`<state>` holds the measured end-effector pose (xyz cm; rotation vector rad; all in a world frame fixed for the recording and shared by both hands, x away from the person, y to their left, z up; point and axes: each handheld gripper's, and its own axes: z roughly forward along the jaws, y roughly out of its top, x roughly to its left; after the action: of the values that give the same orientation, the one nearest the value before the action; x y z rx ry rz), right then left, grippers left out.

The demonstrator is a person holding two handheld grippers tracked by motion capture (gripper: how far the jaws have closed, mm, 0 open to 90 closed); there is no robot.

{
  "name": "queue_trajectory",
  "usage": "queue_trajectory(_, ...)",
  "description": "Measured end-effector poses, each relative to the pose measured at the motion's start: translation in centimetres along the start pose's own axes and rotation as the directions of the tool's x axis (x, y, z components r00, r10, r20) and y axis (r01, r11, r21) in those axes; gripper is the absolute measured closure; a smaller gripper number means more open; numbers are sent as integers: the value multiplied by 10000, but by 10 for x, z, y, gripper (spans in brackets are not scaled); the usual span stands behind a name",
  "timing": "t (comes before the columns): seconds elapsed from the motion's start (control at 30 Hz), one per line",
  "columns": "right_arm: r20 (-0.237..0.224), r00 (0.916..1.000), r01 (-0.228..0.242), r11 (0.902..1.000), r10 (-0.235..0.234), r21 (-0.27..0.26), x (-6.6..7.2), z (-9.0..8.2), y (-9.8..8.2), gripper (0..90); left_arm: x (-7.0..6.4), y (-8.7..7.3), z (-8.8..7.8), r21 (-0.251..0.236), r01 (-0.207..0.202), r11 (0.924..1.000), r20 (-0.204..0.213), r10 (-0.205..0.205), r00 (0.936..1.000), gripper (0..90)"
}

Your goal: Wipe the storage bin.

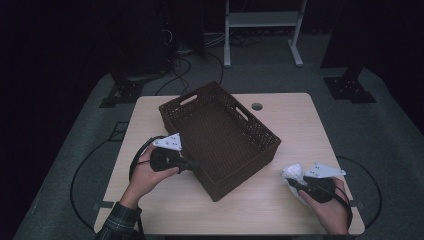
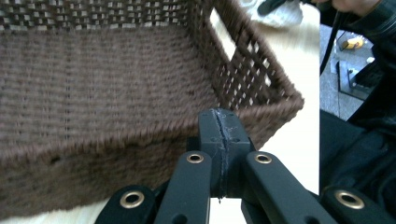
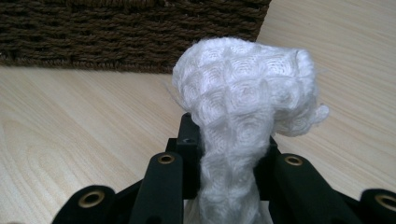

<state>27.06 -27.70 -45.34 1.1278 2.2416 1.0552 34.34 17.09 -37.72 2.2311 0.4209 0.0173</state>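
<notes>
While the right gripper point(image 1: 295, 184) pinches the white cloth point(image 1: 294, 173) at lower right of the high view — seemingly poised for the basket point(image 1: 260, 131) — the left gripper point(image 1: 196, 165), jaws pressed together on nothing, sits against its near wall, perhaps steadying it.

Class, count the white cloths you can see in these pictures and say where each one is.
1. The cloth is pinched in the right gripper, at the table's right side beside the basket. None lies inside the basket.
</notes>
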Motion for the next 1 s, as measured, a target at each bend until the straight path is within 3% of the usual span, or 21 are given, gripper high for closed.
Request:
queue_trajectory(0.1,-12,10000,14,10000,-14,23,1,0,0,716,1,0,3,247,-102,9996,-219,107,9997,897)
queue_trajectory(0.3,-27,10000,4,10000,-4,22,3,-1,0,717,-3,4,12,303,-228,9993,-166,233,9996,895)
queue_trajectory(0.57,-127,9999,76,9999,-74,95,7,0,0,717,-5,12,29,-148,-97,9998,195,100,9998,894)
queue_trajectory(0.8,-186,9998,75,9999,-73,100,7,0,0,717,-9,32,57,-305,-183,9994,338,193,9992,890)
queue_trajectory(1.0,-186,9998,122,9999,-120,109,7,1,0,717,-8,43,71,-400,-224,9989,429,241,9988,891)
